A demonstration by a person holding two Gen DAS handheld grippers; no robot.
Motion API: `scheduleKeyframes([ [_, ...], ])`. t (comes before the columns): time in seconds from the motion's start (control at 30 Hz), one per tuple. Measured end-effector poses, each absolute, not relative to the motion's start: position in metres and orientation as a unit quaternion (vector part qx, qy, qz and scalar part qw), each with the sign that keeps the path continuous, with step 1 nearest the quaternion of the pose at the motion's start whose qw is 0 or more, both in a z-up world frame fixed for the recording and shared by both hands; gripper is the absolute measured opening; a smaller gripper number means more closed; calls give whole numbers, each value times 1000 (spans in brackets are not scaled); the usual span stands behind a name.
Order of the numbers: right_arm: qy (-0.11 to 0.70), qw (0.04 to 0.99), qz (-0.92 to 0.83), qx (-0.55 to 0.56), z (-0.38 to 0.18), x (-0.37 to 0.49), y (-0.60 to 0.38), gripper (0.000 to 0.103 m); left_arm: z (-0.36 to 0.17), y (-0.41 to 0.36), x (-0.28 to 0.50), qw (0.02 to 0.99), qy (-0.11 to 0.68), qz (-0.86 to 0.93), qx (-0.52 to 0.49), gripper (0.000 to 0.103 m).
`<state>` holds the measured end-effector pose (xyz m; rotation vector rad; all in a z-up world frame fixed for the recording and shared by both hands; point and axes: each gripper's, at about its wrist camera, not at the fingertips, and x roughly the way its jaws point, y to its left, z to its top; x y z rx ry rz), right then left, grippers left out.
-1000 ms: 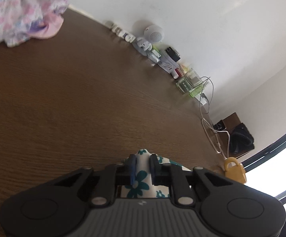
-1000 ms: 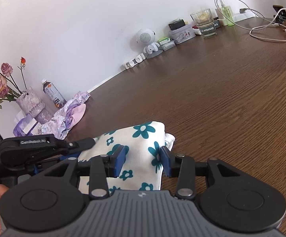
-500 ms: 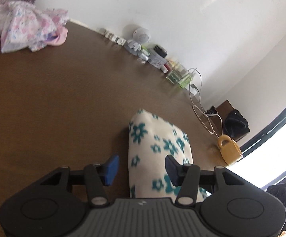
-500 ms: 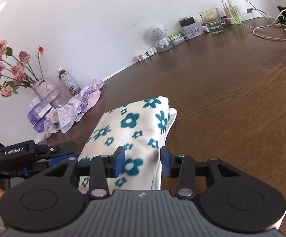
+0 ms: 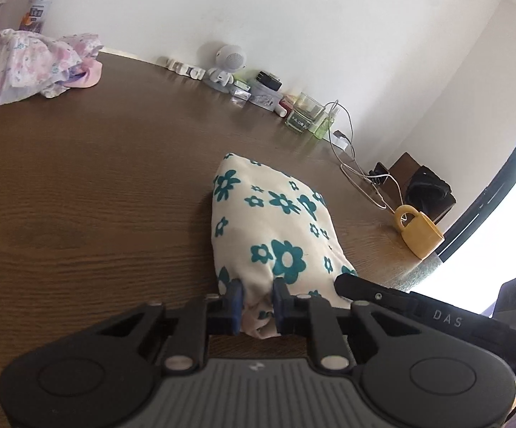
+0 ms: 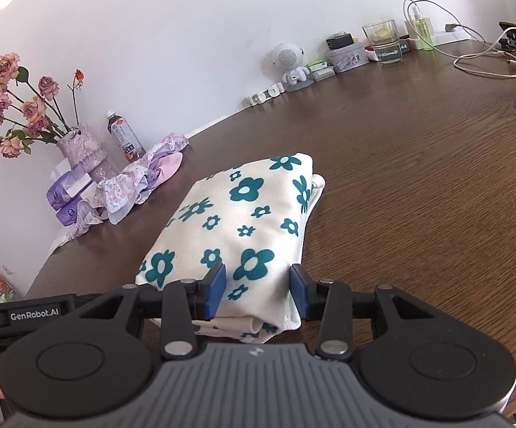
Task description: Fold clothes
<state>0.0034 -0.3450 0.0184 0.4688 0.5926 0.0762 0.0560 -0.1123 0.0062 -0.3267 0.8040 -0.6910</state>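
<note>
One flower-print garment (image 6: 243,221) lay folded into a compact bundle on the tabletop (image 6: 418,196), left tongs (image 5: 256,297) clamped on its near edge, right tongs (image 6: 258,294) apart astride it; a crumpled pink floral garment (image 6: 140,178) remained unfolded by the wall.

Left claw (image 5: 256,296) sits low, its blue fingers nipped close on cloth; right claw (image 6: 256,290) rests level, fingers spread wide apart, gripping nothing

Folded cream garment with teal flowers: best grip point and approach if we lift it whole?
Grip the near short edge of the cream teal-flowered garment, where the stacked layers show, coming in low along the brown wooden table from the near side. A pinch across all layers there should keep the fold closed.
</note>
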Motion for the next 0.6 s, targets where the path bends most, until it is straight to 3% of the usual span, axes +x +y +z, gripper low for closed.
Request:
scheduleKeyframes([
  [0.03,289,929,37,231,19,2,-345,40,7,-112,54,852,379,-329,-151,22],
  [0.1,287,928,38,234,19,0,-346,40,9,-113,51,855,374,-329,-144,47],
  [0.13,286,928,37,236,19,-1,-347,40,10,-113,49,856,372,-330,-141,50],
  [0.33,283,933,30,221,22,-9,-348,40,14,-114,39,868,354,-331,-107,50],
  [0.6,276,952,62,117,27,-38,-336,40,16,-120,35,884,318,-343,4,46],
])
